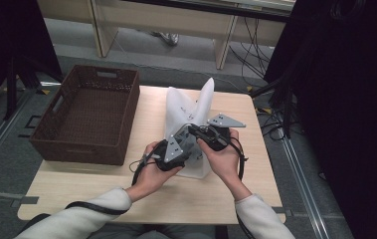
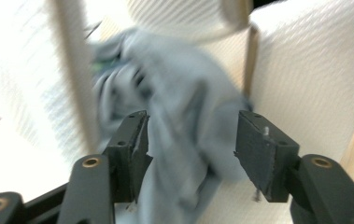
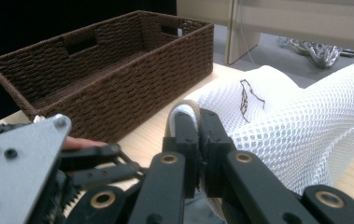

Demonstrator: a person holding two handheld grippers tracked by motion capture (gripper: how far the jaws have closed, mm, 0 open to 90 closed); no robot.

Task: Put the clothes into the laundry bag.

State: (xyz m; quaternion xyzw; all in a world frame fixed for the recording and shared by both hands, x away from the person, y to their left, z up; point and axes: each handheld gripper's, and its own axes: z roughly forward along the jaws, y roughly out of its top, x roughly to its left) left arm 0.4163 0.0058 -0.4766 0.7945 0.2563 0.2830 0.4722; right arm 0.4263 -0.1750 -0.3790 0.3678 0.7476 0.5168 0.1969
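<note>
Right gripper [image 3: 198,135]: clamped on mesh laundry bag [image 3: 305,130] rim; I hold it steady.
Left gripper [image 2: 191,149]: jaws apart around grey cloth [image 2: 184,116], frame centre; I push it deeper inside.

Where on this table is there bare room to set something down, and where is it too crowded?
Free wood runs along the near edge of the table, in front of the wicker basket and under the forearms, plus a strip right of the white mesh bag. The basket's inside is bare too. It is crowded mid-table, where the left gripper and right gripper meet at the bag.
</note>
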